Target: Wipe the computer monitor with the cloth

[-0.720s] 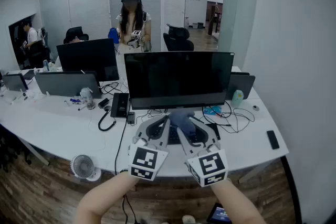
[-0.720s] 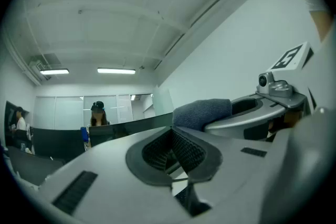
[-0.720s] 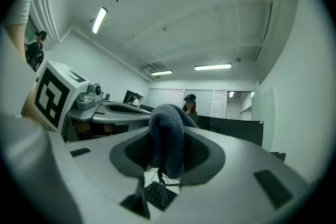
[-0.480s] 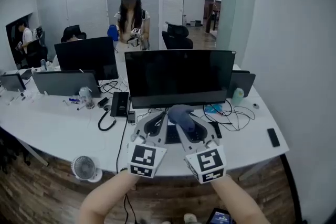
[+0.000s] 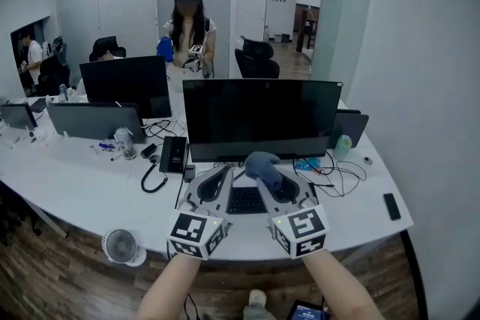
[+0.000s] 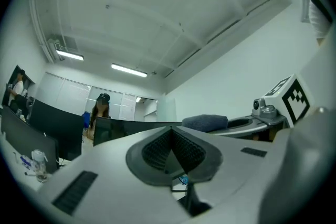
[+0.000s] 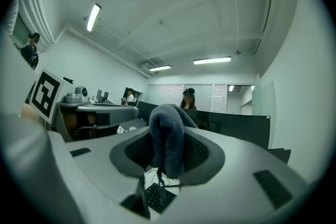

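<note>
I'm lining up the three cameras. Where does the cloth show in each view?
Head view: cloth at centre, just under the monitor.
Left gripper view: right of centre, beyond the jaws.
Right gripper view: dead centre, clamped between the jaws.
Shared landmark: the dark monitor, seen in all three.

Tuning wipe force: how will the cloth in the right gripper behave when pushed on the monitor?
Probably floppy: the cloth folds over and droops where the right gripper pinches it. It looks thick and fuzzy, so likely light, compressible, not slippery. It may bunch against the monitor rather than spread flat.
</note>
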Motion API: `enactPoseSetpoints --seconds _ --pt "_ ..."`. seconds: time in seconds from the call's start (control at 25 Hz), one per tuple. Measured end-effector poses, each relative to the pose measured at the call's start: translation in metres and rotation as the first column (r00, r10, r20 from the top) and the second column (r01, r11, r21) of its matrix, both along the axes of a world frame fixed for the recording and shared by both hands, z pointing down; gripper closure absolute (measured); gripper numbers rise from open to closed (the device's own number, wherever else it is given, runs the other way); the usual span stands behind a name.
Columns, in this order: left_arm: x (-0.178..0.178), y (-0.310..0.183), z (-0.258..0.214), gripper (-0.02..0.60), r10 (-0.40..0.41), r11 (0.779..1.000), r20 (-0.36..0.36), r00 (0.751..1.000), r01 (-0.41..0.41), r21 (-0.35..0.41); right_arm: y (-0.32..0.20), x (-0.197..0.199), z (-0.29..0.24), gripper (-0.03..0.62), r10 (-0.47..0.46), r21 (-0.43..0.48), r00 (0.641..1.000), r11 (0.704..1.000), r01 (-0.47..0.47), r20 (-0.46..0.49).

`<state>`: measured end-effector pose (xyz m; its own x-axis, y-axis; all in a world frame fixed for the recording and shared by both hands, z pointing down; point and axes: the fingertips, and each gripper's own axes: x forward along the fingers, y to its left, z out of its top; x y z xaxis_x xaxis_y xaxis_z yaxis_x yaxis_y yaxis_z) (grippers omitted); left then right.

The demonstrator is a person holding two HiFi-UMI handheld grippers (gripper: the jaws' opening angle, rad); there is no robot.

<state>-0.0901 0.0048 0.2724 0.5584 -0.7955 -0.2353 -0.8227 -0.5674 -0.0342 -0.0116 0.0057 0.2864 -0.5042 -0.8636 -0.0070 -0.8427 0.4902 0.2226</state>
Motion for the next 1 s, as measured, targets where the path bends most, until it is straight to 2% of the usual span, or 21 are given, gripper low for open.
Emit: enactPoseSetpoints --seconds 0.12,0.32,0.48,0.64,0.84,1.0 --pt "-0.003 -0.02 -0.003 0.574 -0.026 1.0 0.017 1.0 0.026 -0.007 -0.021 -0.006 -0.008 0.462 -0.034 0.011 0.999 0.999 0.034 -0.031" --pt "-0.004 -0.055 -0.005 0.574 -0.097 0.995 0.065 0.993 0.097 -0.003 -0.057 -0.011 -0.009 0.462 -0.078 0.008 0.997 0.997 0.078 -0.026" --pt "0.004 -0.083 -0.012 0.574 -0.145 0.989 0.106 0.984 0.143 0.025 -0.088 -0.007 -0.018 0.462 -0.106 0.028 0.994 0.994 0.107 -0.032" --pt "0.012 -0.109 -0.027 0.574 -0.18 0.983 0.116 0.977 0.175 0.054 -0.116 -0.002 -0.033 0.462 -0.141 0.052 0.989 0.988 0.143 -0.042" --pt "0.017 -0.136 -0.038 0.574 -0.218 0.975 0.122 0.968 0.21 0.072 -0.145 0.001 -0.05 0.462 -0.186 0.097 0.977 0.976 0.197 -0.108" --pt "0.014 -0.151 -0.041 0.574 -0.252 0.967 0.144 0.957 0.242 0.081 -0.166 0.005 -0.06 0.462 -0.22 0.134 0.949 0.958 0.254 -0.225"
